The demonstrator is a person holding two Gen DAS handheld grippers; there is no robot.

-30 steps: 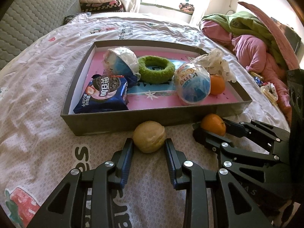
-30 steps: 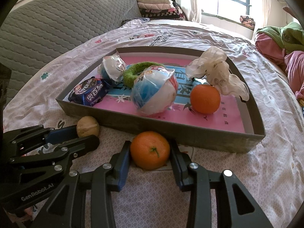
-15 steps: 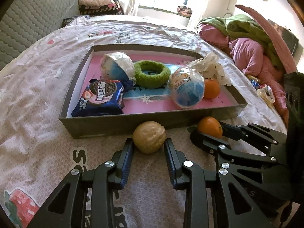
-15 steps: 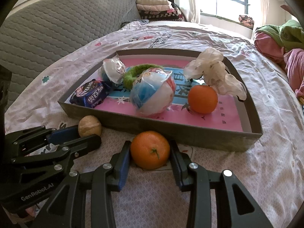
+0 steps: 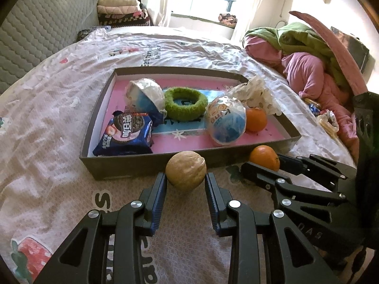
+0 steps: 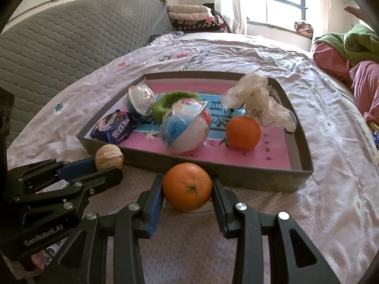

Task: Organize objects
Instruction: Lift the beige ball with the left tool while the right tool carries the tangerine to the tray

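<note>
While both tongs grip as they did a second ago, the left tongs (image 5: 185, 184) holding the walnut (image 5: 185, 170) and the right tongs (image 6: 187, 189) the orange (image 6: 187, 186), both now sit higher against the tray (image 6: 236, 177)'s near wall, likely lifting; open pink floor lies just past that edge

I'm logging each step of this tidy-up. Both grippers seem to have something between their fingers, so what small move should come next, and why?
Probably lift both and carry them forward over the tray's near wall: the left gripper grips the walnut, the right gripper the orange, both outside it.
</note>
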